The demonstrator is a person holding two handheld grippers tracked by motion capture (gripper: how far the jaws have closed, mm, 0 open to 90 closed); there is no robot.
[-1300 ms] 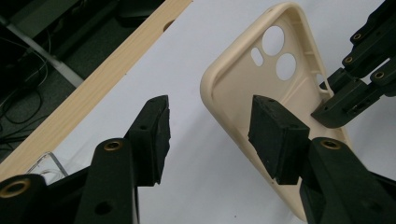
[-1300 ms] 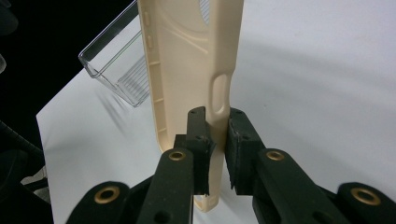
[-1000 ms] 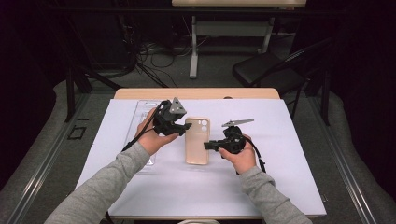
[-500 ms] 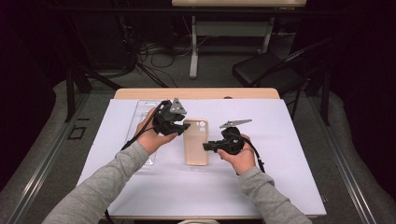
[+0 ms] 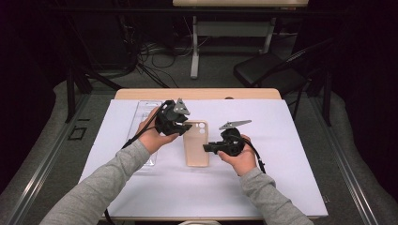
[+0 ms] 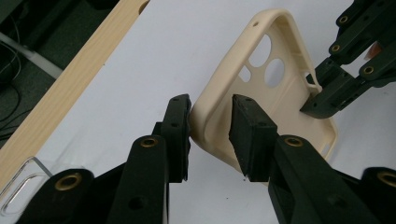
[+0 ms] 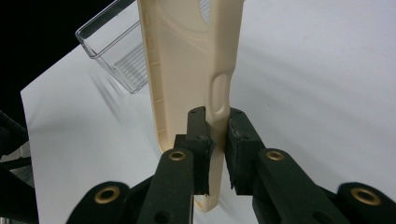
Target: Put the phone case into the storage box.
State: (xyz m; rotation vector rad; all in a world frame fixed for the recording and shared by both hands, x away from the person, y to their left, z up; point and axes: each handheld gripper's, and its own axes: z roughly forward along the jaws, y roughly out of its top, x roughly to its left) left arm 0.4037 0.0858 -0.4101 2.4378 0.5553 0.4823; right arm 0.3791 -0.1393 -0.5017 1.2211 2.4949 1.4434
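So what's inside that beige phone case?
The phone case holds no phone: its bare inner back and camera holes show. One jaw of each gripper reaches inside its rim. What lies beneath it is hidden.

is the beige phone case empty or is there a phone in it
Empty. The phone case shows its bare inner shell and open camera holes, with the white table cover visible through them.
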